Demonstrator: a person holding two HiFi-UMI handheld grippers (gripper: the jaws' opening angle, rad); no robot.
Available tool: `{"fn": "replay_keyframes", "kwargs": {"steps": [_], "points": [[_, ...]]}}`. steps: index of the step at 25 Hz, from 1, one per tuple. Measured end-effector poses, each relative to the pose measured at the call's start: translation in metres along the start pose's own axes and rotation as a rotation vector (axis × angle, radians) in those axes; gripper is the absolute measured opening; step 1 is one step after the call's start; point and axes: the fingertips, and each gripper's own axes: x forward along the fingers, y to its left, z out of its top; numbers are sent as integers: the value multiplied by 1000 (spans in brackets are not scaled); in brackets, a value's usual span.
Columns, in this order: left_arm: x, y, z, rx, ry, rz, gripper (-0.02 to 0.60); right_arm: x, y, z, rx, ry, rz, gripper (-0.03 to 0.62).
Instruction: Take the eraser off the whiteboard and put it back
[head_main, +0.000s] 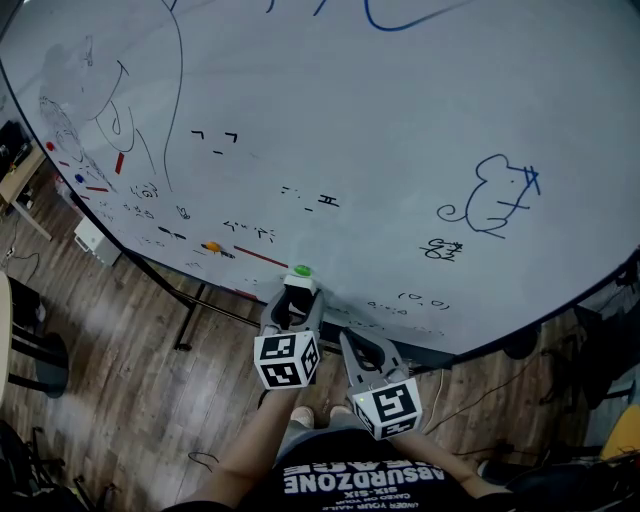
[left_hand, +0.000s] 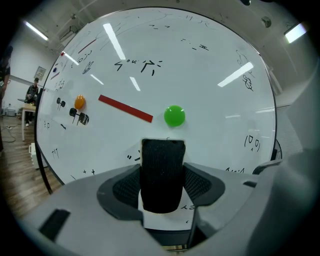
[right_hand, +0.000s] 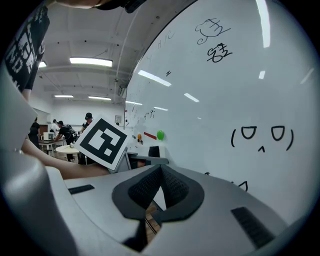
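Note:
A black-felt eraser (left_hand: 162, 165) with a white body rests against the whiteboard (left_hand: 210, 60), just below a green magnet (left_hand: 174, 115). My left gripper (left_hand: 162, 186) reaches nearly level at the board, and its two pads touch the eraser's left and right sides. From the head view, the left gripper (head_main: 297, 297) sits at the board's lower edge with the eraser's white body (head_main: 299, 287) between its jaws. My right gripper (head_main: 350, 338) hangs beside it to the right, short of the board. Its pads meet with nothing between them (right_hand: 159, 172).
A red strip magnet (left_hand: 125, 108) and an orange magnet (left_hand: 79, 102) sit on the board left of the green one. Marker doodles cover the board. The board's stand (head_main: 190, 310) rests on a wooden floor (head_main: 120, 380) with cables. People at tables (right_hand: 62, 132) are far off.

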Motion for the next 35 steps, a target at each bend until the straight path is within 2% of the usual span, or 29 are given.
{"fn": "replay_keyframes", "kwargs": {"steps": [16,35], "points": [[-15,-4,4,-38,-31,3,252,-8,1,-3,1,5,1,-2],[-58,-1,11,-54,-70,33,252,-11,22,-2,-2,-12,73,-2]]}}
